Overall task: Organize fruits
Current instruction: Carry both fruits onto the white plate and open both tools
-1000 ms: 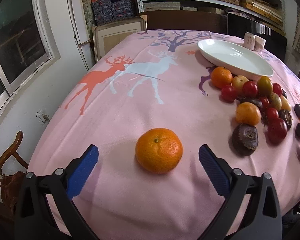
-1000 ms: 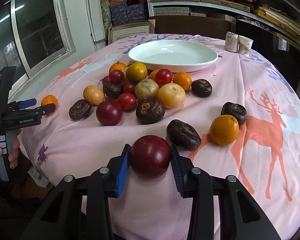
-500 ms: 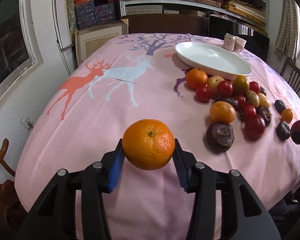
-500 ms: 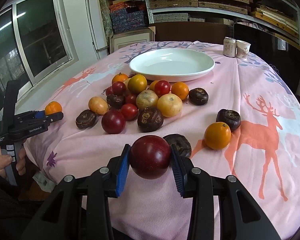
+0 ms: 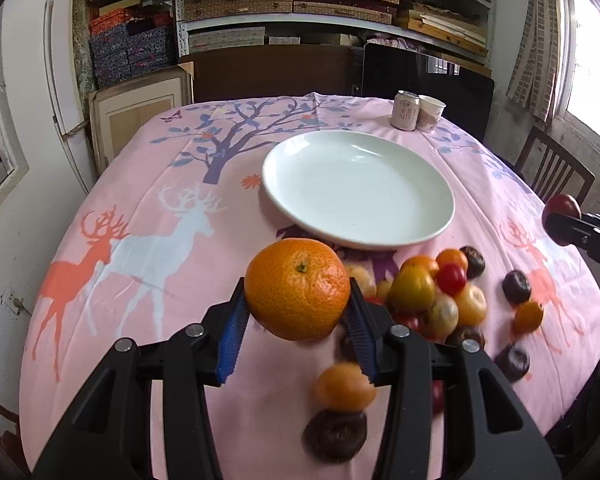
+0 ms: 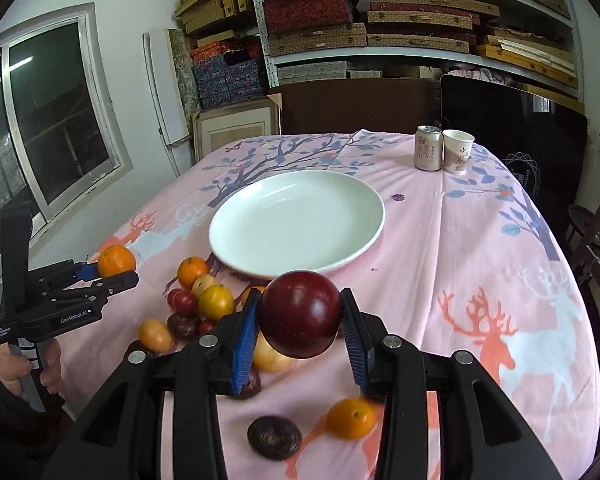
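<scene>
My left gripper [image 5: 297, 294] is shut on a mandarin orange [image 5: 297, 286] and holds it in the air, just in front of the empty white plate [image 5: 358, 188]. My right gripper [image 6: 300, 316] is shut on a dark red round fruit [image 6: 300, 312], also lifted, near the plate's [image 6: 296, 224] front rim. The right wrist view shows the left gripper [image 6: 108, 272] with its orange [image 6: 116, 261] at the left. A pile of mixed fruit [image 6: 204, 300] lies on the pink cloth below both grippers.
A drink can [image 6: 427, 154] and a paper cup [image 6: 458, 152] stand at the table's far side. Loose dark fruits [image 6: 274, 438] and an orange [image 6: 350, 418] lie near the front edge. A person's hand [image 6: 8, 364] grips the left handle. Chairs stand at the right.
The left gripper closed on the orange, lifted it off the cloth and carried it right toward the plate. The right gripper rose and moved forward with the red fruit still held.
</scene>
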The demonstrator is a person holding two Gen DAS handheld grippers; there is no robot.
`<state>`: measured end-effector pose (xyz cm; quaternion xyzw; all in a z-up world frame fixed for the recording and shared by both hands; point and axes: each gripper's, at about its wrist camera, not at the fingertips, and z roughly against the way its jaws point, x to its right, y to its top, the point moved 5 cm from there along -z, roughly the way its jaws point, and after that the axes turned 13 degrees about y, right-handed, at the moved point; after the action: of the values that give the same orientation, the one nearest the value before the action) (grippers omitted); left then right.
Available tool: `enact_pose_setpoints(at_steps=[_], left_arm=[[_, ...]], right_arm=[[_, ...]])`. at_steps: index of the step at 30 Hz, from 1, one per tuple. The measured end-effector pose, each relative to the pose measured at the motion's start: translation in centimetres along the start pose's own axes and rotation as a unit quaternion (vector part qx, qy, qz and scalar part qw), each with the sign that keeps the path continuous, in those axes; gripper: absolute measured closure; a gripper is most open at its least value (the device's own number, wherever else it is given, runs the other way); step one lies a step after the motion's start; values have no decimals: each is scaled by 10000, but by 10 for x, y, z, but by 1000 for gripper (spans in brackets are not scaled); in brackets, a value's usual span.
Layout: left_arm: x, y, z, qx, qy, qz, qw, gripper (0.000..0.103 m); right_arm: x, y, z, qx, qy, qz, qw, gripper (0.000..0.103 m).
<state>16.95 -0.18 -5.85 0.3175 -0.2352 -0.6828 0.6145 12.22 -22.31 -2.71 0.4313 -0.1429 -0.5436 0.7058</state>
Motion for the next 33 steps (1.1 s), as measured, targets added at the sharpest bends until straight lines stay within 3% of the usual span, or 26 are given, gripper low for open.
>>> enact_pose_setpoints(at_steps=[9, 11, 12, 13, 14, 16, 18, 24, 33], left_arm=[[57, 85, -120, -803, -273, -155, 9963, 56], [61, 89, -143, -1091, -326, -115, 9934, 56], [61, 90, -153, -1236, -327, -56, 9918, 56], [56, 90, -155, -1271, -303, 32, 9914, 55], [51, 92, -153, -1214, -306, 123, 9921, 52], [36, 94, -135, -968, -336, 335, 9942, 30], [21, 91, -110, -668, -327, 456, 9962, 23], [4, 42, -36, -325, -444, 191, 9983, 18], [15, -55, 13, -252, -482, -515, 9972, 18]], right_arm=[[31, 54, -105, -610, -355, -99, 9975, 63], [37, 64, -119, -614, -586, 8, 9964, 50], [38, 67, -120, -519, -701, 43, 9962, 35], [40, 69, -117, -434, -753, 52, 9962, 34], [40, 69, -114, -411, -716, 39, 9966, 34], [40, 64, -99, -327, -639, 21, 9974, 34], [42, 54, -81, -258, -666, -45, 9974, 34], [41, 4, -30, -145, -680, -188, 9974, 27], [23, -70, 10, -261, -350, -347, 9984, 26]])
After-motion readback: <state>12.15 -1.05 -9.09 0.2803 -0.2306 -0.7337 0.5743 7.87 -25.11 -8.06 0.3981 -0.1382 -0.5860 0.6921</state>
